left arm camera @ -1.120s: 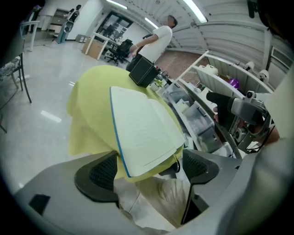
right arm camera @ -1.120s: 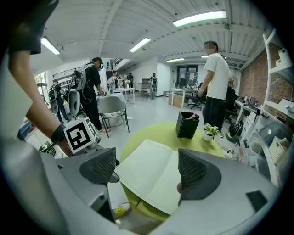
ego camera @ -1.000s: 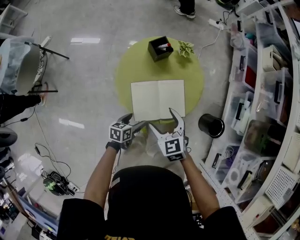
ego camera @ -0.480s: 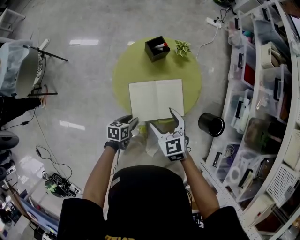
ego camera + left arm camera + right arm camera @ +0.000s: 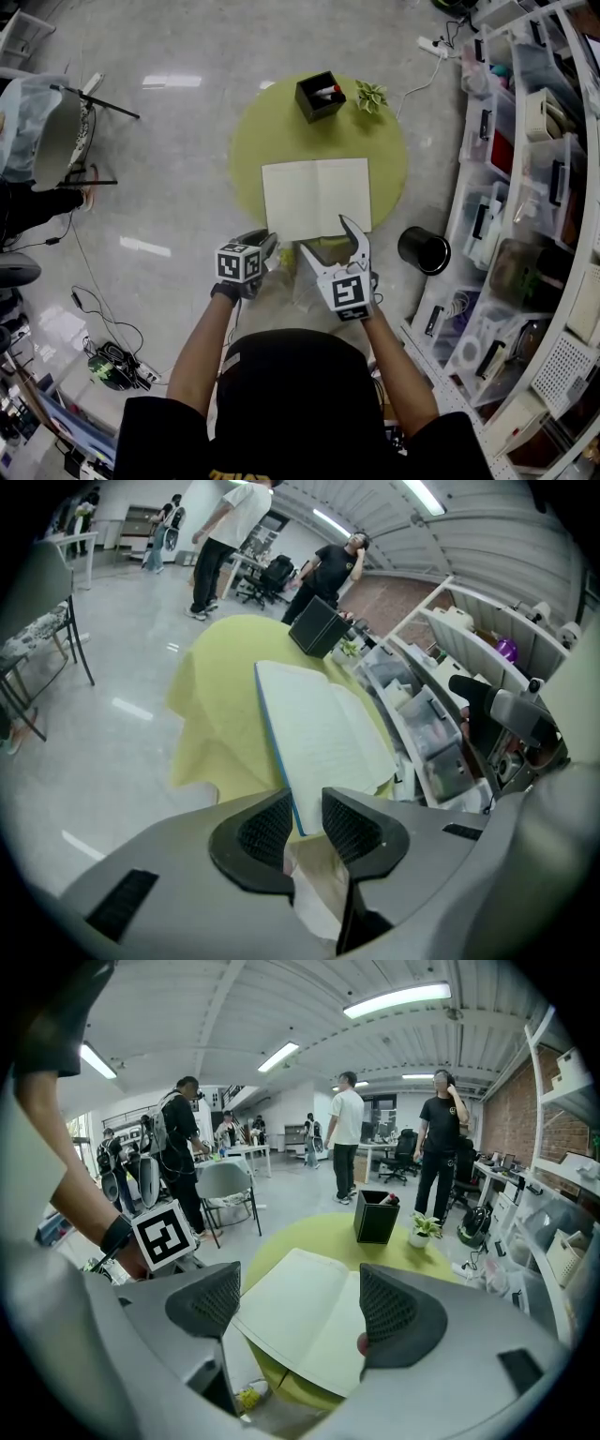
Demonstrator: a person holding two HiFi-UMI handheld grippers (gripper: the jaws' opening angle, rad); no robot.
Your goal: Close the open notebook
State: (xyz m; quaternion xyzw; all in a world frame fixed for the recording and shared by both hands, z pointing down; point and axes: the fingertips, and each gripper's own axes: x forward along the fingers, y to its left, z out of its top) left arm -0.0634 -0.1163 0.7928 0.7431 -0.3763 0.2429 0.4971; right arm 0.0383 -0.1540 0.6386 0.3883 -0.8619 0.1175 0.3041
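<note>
1. One open notebook (image 5: 316, 199) w/ blank cream pages and a thin blue cover edge lies flat on the near half of a round table (image 5: 281, 131) draped in yellow-green cloth. Its spine runs away from the person.
2. L gripper (image 5: 267, 246), grey w/ a marker cube, sits at the notebook's near-left corner.
3. L gripper view: jaws are narrow w/ only a slim gap, and they have just been closing. The blue-edged corner shows in that gap, just past the black pads (image 5: 267, 829). Can't tell if the pads touch it.
4. R gripper (image 5: 326, 239), also grey w/ a marker cube, is at the notebook's near edge, just beside the L one. Its jaws are wide apart and grip nothing.
5. R gripper view: the notebook lies beyond the pads, framed between them.
6. From above, one R fingertip overlaps the near edge of the right-hand page. The other is off the book, over the table edge.
7. Far side of table: a black square box (image 5: 321, 97) w/ a red-tipped item inside, beside a small green plant (image 5: 372, 97). Both are well apart from the notebook.
8. Floor, right of table: a black round bin (image 5: 422, 251), near curved shelves (image 5: 525, 187) holding clear plastic tubs.
9. Bkgd in the gripper views: several people (image 5: 347, 1138) standing, plus chairs.
</note>
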